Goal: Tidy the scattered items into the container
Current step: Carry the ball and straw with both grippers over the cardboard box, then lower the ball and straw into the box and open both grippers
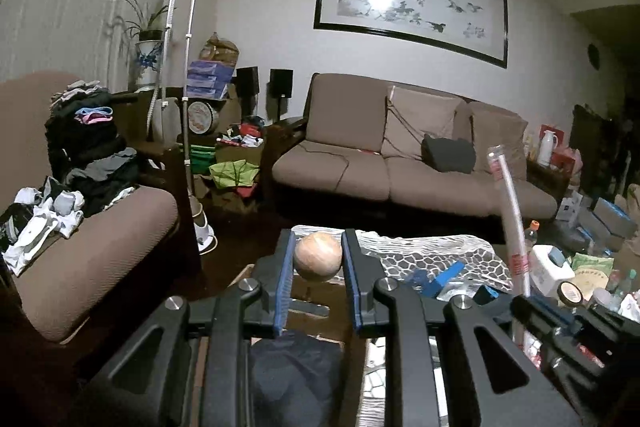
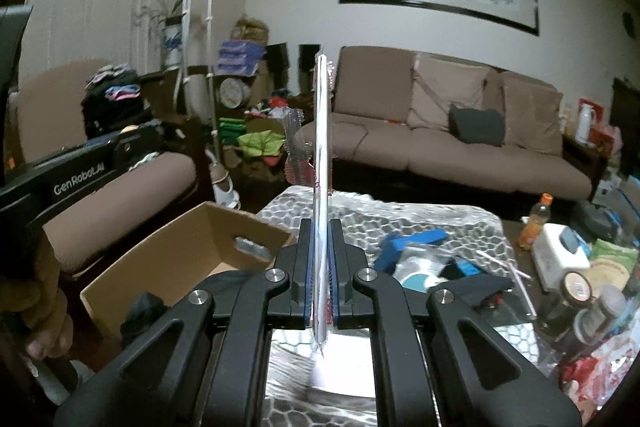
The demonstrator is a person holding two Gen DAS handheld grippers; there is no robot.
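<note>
Left tool: the left tool (image 1: 318, 259) has its blue-padded fingers (image 1: 285, 279) closed on a round, pale orange-tan wooden ball (image 1: 318, 255), pinched at its sides between the tips.
Ball's place: held in the air above the open brown cardboard box (image 2: 188, 255), which stands just beside the near left edge of the tabletop.
Right tool: the right tool (image 2: 320, 263) grips a long, thin clear plastic sleeve with red print (image 2: 322, 147); the jaws are nearly together with the sleeve clamped edge-on between the pads.
Sleeve's pose: upright, rising well above the fingertips, with a short end hanging below the jaws.
Box contents: a dark navy cloth bundle (image 1: 296, 367) lies inside the box, below the left tool.
Tabletop: the low tabletop (image 2: 460, 223), covered in a grey-and-white pebble-pattern sheet, still carries a blue rectangular block (image 2: 416, 241), a clear crinkled plastic packet (image 2: 416, 259), a dark cloth piece (image 2: 476, 285) and a thin white straw-like stick (image 2: 520, 279).
Right edge clutter: a white plastic jug with a blue cap (image 2: 560, 251), an orange-capped drink bottle (image 2: 538, 219) and dark jars (image 2: 576, 287) crowd together.
Hand: a person's hand (image 2: 44, 307) grasps the left tool's handle at the left edge of the right wrist view.
Background: a brown fabric sofa (image 1: 400, 163) against the wall; an armchair piled with clothes (image 1: 88, 155).
</note>
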